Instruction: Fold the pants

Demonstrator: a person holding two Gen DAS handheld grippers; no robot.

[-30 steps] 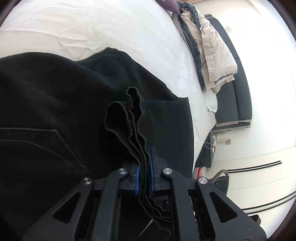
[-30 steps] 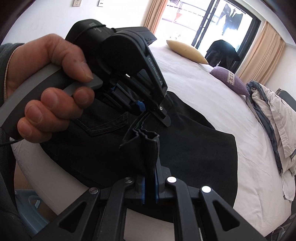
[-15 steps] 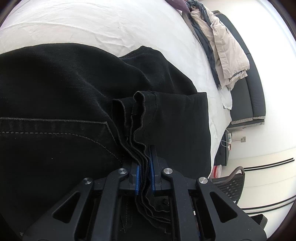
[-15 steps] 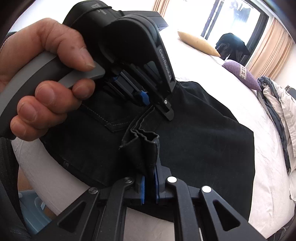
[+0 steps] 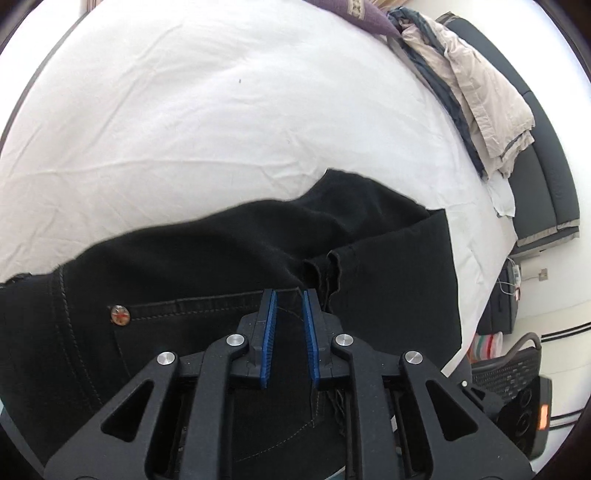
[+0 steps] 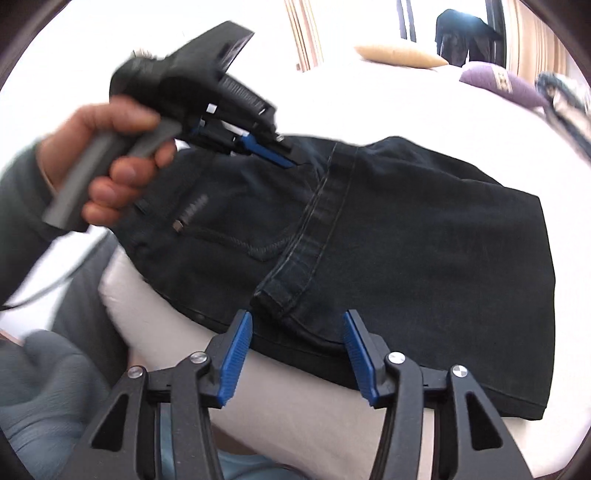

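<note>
- Your right gripper [image 6: 298, 325] sits nearest, at the bed edge; jaws are opening, blue pads wide apart, not pressing anything. The waistband end of the pants [image 6: 406, 236] lies just ahead between the tips, untouched.
- Your left gripper [image 5: 289, 299]: jaws opening too, small gap, pads w/ no cloth pinched. Bunched hems [image 5: 325, 269] lie just past the right-hand tip.
- In the right wrist view your left hand [image 6: 110, 162] grips the grey handle, w/ the gripper's blue tips over the pants' far edge; blurred, so contact can't be told.
- Pants are black denim, folded into a compact stack on the white bed [image 5: 221, 110], near its front edge. A rivet [image 5: 120, 315] and pocket stitching show on top, and a seam strip runs diagonally across.
- Beyond the pants: open sheet, lightly creased.
- Far side: purple pillow [image 6: 498, 83], tan pillow [image 6: 400, 57], and a heap of beige & grey clothes [image 5: 476, 88] hanging over the bed's edge.
- Past that: dark sofa [image 5: 546, 192], and a mesh chair [image 5: 506, 373] by the wall.
- Curtains [image 6: 306, 33] & a dark garment [image 6: 463, 33] hang at the window.
</note>
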